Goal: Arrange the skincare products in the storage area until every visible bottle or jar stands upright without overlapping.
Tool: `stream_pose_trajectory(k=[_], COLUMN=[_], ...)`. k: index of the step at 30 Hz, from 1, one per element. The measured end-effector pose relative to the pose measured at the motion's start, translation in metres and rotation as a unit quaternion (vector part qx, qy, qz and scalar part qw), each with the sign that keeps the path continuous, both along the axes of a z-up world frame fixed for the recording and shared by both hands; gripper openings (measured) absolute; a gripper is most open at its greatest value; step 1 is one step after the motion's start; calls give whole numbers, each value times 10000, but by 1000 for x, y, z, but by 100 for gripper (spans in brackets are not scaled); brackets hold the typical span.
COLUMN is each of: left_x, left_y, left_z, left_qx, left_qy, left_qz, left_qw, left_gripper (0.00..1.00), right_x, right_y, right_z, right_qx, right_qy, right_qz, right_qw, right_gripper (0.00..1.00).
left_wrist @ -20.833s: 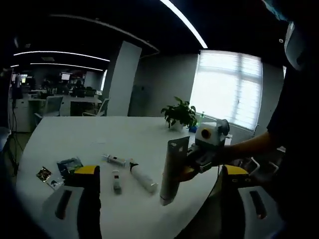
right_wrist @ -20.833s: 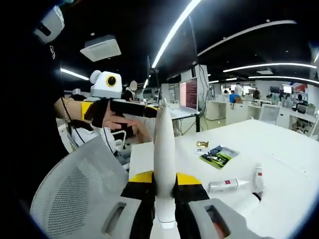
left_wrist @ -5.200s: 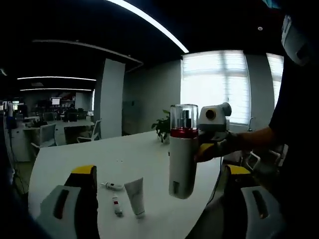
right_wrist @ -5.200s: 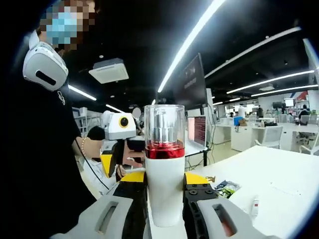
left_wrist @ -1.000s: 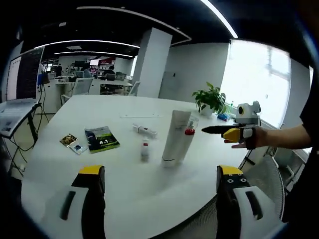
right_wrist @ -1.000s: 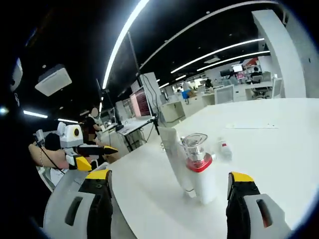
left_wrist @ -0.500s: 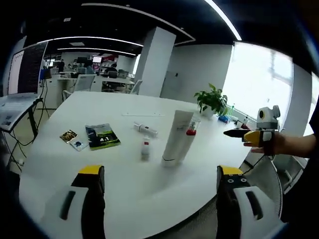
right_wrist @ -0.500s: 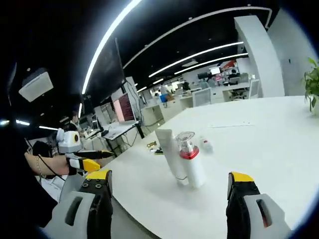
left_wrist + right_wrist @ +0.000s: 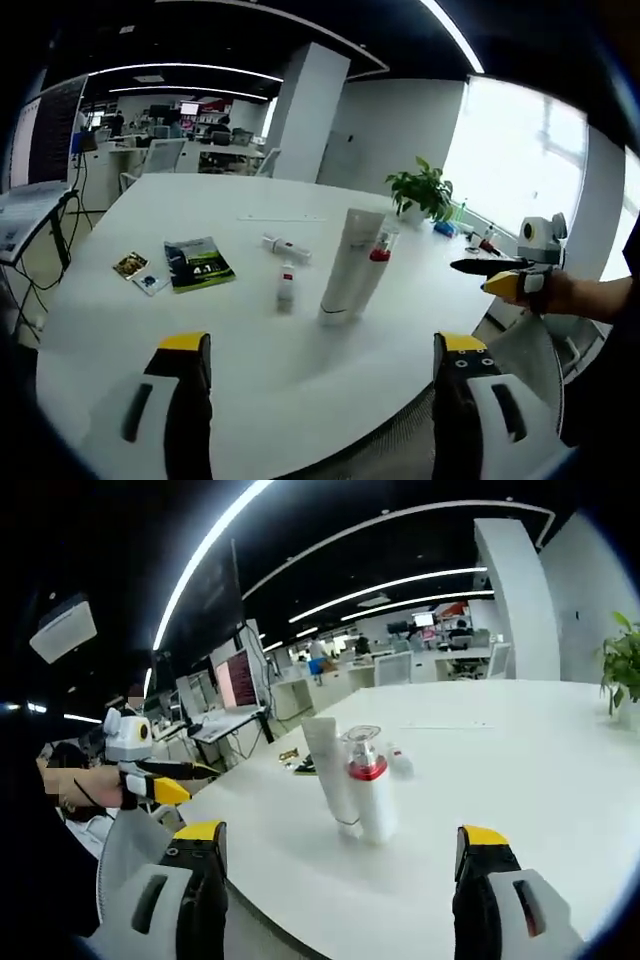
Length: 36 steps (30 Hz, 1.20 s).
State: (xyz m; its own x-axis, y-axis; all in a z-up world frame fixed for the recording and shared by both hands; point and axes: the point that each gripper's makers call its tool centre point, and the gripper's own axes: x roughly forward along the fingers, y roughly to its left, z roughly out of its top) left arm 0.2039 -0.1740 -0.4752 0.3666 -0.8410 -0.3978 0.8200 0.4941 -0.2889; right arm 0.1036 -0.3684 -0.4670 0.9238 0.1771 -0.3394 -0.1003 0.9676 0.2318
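Note:
A white tube (image 9: 350, 266) stands upright on its cap on the white table (image 9: 250, 370). A white pump bottle with a red collar and clear cap (image 9: 380, 252) stands upright just behind it, close beside it. Two small tubes lie flat: one (image 9: 286, 286) left of the standing tube, another (image 9: 282, 245) farther back. My left gripper (image 9: 322, 342) is open and empty, well short of the products. In the right gripper view the tube (image 9: 330, 768) and pump bottle (image 9: 369, 785) stand side by side, and a small tube (image 9: 400, 760) lies behind them. My right gripper (image 9: 340, 832) is open, empty and apart from them.
A green booklet (image 9: 197, 263) and small cards (image 9: 138, 271) lie at the table's left. A potted plant (image 9: 420, 190) stands at the far edge. The right gripper (image 9: 497, 268) is held in a hand off the table's right. The left gripper (image 9: 150, 765) is beyond the table edge.
Both cameras have drifted slightly. The tube and pump bottle stand where they were, and both grippers remain open and away from them.

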Motion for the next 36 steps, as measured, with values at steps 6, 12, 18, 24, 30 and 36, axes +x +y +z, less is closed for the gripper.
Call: stream_pose_trajectory(k=[6,12,18,24,30,36], left_x=[7,28,56,85,109,121], left_y=[-16,-44,-68,-85,-110,-130], left_z=[-20,-28,-44,-62,-82,-100], left_qx=[361,596,871,1071,1348,1587], left_qy=[216,169,110,384,433,415], left_qz=[-165,-311,-421,-435,-500,-617], left_qw=[9990,9976,9953,9926,9887,9845], left_gripper=[80,75,65,58,54,48], right_x=[-1,-3,-3,-3,-4,-5], right_y=[6,-5,-10,-9,-14,-18], right_z=[-2,-2,-3,-7,-10,-13], right_qx=[-240,102,240,293,379,479], right_qy=[-7,-8,-1,108,187,244], right_qz=[186,-72,-217,-234,-355,-477], right_qw=[9995,9999,9995,9992,9985,9974], right_gripper=[97,95,92,92,90,90])
